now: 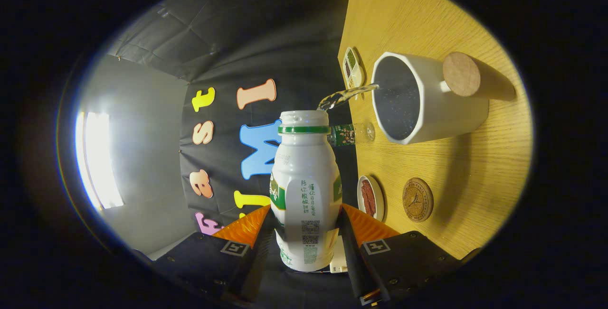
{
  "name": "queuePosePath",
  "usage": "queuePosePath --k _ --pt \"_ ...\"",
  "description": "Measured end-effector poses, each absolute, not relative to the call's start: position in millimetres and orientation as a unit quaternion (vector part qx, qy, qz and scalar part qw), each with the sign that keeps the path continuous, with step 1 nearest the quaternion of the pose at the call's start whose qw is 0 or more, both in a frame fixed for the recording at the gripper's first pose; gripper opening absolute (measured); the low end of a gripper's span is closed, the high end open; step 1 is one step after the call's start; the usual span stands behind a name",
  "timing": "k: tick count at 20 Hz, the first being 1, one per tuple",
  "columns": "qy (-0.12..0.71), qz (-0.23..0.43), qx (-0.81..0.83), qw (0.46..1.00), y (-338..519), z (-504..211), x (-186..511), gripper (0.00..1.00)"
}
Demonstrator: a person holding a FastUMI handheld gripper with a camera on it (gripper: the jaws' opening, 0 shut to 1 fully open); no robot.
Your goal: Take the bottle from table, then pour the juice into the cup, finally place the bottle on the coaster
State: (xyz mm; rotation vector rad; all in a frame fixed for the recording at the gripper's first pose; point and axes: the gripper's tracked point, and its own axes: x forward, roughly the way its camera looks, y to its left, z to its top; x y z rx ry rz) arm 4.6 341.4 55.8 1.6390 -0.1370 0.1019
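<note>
While the stream runs, I read the task as roughly midway, judged from this one view.

Gripper: my gripper (306,226) is pinching the bottle, one finger pressed on each side of its lower body.

Bottle: the bottle (306,190) is off the table and tipped over on its side relative to the table, its open mouth turned toward the cup.

Juice: a thin clear stream (346,96) arcs from the bottle's mouth over the cup's near rim.

Cup: the white cup (430,105) stands on the wooden table (456,176); its dark inside hides how full it is, so I cannot tell the level.

Coaster: the round cork coaster (418,200) lies bare on the table, near the cup on the side toward my fingers.

Other things near the cup: a small dish with something red (370,197) beside the coaster, a divided dish (352,67) beyond the cup, and a small clear bottle (351,134) lying between them.

Done: bottle taken from the table; pouring is under way.

Left: finish the pour, bring the bottle upright, set it on the coaster, release.
</note>
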Motion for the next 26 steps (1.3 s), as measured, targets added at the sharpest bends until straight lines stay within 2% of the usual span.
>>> queuePosePath --k 26 --pt "-0.06 0.063 0.751 0.654 350.7 62.9 10.1 0.72"
